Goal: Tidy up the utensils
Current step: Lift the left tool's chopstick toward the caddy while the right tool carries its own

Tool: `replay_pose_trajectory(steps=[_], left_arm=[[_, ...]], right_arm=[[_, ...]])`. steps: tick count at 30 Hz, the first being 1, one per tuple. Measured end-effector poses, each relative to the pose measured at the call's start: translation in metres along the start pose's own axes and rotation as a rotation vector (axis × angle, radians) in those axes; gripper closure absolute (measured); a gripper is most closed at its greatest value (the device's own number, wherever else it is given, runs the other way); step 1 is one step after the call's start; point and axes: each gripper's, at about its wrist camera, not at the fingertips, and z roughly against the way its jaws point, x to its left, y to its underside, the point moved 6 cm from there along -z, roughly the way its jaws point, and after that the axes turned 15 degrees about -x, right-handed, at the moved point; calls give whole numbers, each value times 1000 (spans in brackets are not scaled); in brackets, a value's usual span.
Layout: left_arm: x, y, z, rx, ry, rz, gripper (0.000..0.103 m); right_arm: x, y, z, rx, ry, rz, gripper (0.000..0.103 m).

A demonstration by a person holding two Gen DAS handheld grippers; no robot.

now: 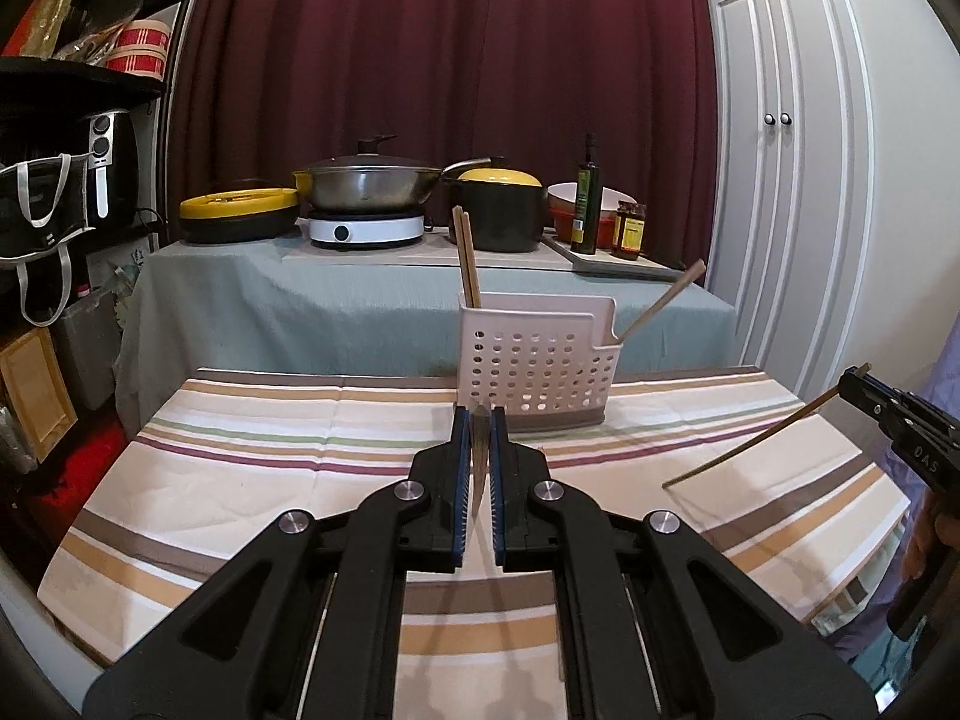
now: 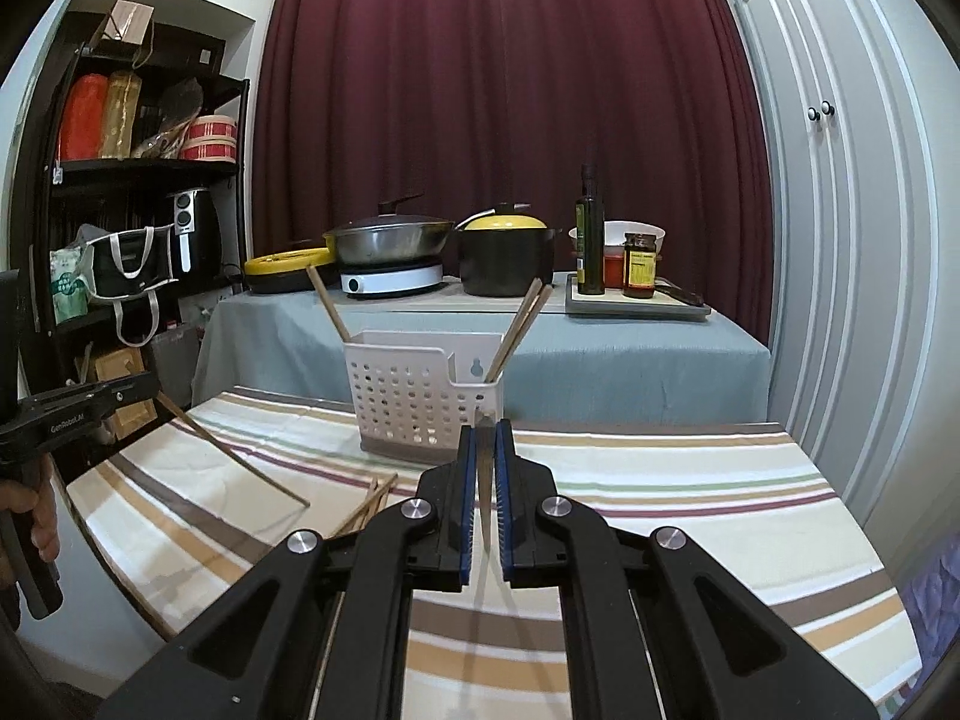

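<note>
A white perforated caddy (image 1: pixel 534 372) (image 2: pixel 420 402) stands at the far side of the striped tablecloth (image 1: pixel 270 456). Two wooden chopsticks (image 1: pixel 465 258) lean in one end of it and a single one (image 1: pixel 660 300) leans out of the other. My left gripper (image 1: pixel 480 414) (image 2: pixel 144 387) is shut on a chopstick (image 2: pixel 240 456) that slants down to the cloth. My right gripper (image 2: pixel 485 425) (image 1: pixel 855 381) is shut on another chopstick (image 1: pixel 750 447), held low over the cloth. A few loose chopsticks (image 2: pixel 366 504) lie on the cloth left of the right gripper.
Behind the caddy a grey-covered table (image 1: pixel 360 294) carries a wok on a white hob (image 1: pixel 366 228), a black pot with a yellow lid (image 1: pixel 498 210), an oil bottle (image 1: pixel 587 204) and jars. A black shelf unit (image 2: pixel 138 180) stands left, white cupboard doors (image 1: pixel 780 150) right.
</note>
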Motion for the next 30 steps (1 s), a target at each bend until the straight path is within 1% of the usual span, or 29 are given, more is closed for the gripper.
replay_pose_trajectory(steps=[7, 16, 26, 30], left_arm=[[2, -10, -17, -5, 8, 3, 97], [9, -21, -46, -28, 0, 16, 96], [14, -27, -62, -35, 6, 33, 96], [16, -28, -64, -38, 4, 32, 96]], right_arm=[[1, -11, -23, -16, -9, 6, 96], [2, -16, -51, -23, -18, 18, 96], [1, -21, -59, -5, -14, 18, 96], [1, -21, -62, 24, -1, 17, 96]])
